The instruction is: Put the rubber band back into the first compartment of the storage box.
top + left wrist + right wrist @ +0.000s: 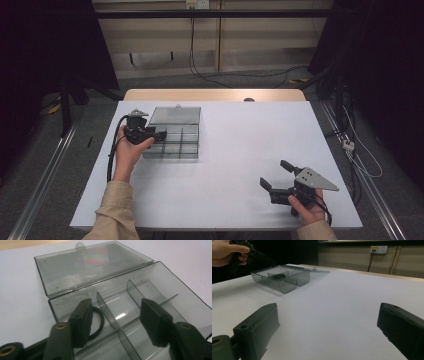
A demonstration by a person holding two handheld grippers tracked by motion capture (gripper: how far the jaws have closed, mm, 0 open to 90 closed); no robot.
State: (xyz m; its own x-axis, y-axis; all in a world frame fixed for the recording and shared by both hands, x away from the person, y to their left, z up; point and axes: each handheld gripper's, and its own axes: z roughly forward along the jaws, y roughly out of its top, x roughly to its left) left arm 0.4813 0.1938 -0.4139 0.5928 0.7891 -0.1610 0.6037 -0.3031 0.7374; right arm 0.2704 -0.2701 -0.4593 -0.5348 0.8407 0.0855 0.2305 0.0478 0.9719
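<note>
Two grippers, two hands, one clear box and one small black ring are on or over one white table [225, 165].

Nearest the person, the right gripper [278, 176] sits low at the near right of the table, held in the right hand [306, 210], with a grey three-cornered plate on top. Its jaws are spread wide with nothing between them, pointing toward the far left. In the right gripper view the bare tabletop lies between the two black jaws, and the box [283, 277] stands well apart beyond them, with the left hand [227, 252] above its far side.

Farther off, at the table's left, the left hand [131, 150] holds the left gripper [159, 136] over the left edge of the box [172, 135], the forearm in a tan sleeve reaching straight forward. The high view leaves the jaws' gap unclear; the left gripper view shows them parted and holding nothing, poised over the near compartments.

The box [130, 305] is open, its lid [87, 262] laid flat behind it. Dividers split it into compartments. The left gripper view shows the black ring [97, 322] lying in a near-left compartment, partly behind the left jaw; the right gripper view shows it as a dark shape inside the box.
</note>
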